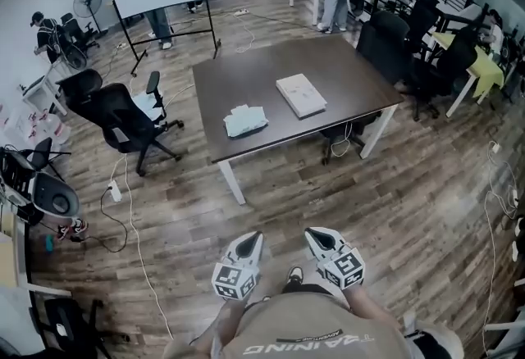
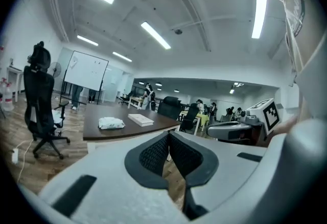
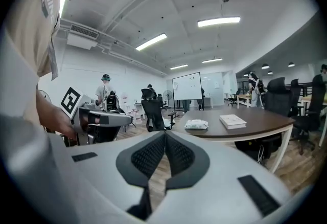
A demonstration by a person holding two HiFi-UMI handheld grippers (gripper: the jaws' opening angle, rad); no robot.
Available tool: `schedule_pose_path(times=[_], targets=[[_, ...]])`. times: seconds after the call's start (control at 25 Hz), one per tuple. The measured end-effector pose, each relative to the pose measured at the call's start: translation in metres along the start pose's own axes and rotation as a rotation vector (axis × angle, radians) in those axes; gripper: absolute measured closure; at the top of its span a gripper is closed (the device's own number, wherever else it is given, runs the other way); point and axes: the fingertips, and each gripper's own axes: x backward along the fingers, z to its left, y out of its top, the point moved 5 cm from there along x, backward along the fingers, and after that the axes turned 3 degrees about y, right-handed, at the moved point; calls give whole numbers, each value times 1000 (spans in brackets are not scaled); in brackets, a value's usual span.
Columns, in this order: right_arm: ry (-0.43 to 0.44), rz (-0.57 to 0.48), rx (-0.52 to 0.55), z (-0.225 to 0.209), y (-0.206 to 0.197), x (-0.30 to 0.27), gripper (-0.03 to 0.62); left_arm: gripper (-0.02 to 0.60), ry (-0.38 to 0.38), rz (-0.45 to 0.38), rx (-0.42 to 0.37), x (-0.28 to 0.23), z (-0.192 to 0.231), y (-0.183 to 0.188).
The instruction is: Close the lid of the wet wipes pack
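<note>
The wet wipes pack lies well ahead on the dark surface, slightly nearer the left gripper than the right gripper, and both grippers' fingers are pressed together, empty.

Brown table w/ wipes pack & book.

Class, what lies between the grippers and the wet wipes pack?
Head view: only wooden floor, then the near edge of the table, separate the left gripper and right gripper from the wet wipes pack.
</note>
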Motion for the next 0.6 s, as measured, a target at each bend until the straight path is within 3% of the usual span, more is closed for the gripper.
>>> schedule_pose_path(times=[0.12, 0.28, 0.44, 0.6], targets=[[39, 1, 17, -32, -3, -11, 579, 571, -35, -28, -60, -34, -14, 19], [88, 16, 43, -65, -3, -25, 579, 571, -21, -26, -53, -68, -22, 22], [157, 35, 11, -70, -9, -40, 579, 571, 33, 16, 16, -72, -7, 14], [224, 76, 23, -81, -27, -58, 579, 571, 67, 43, 37, -83, 4, -1]])
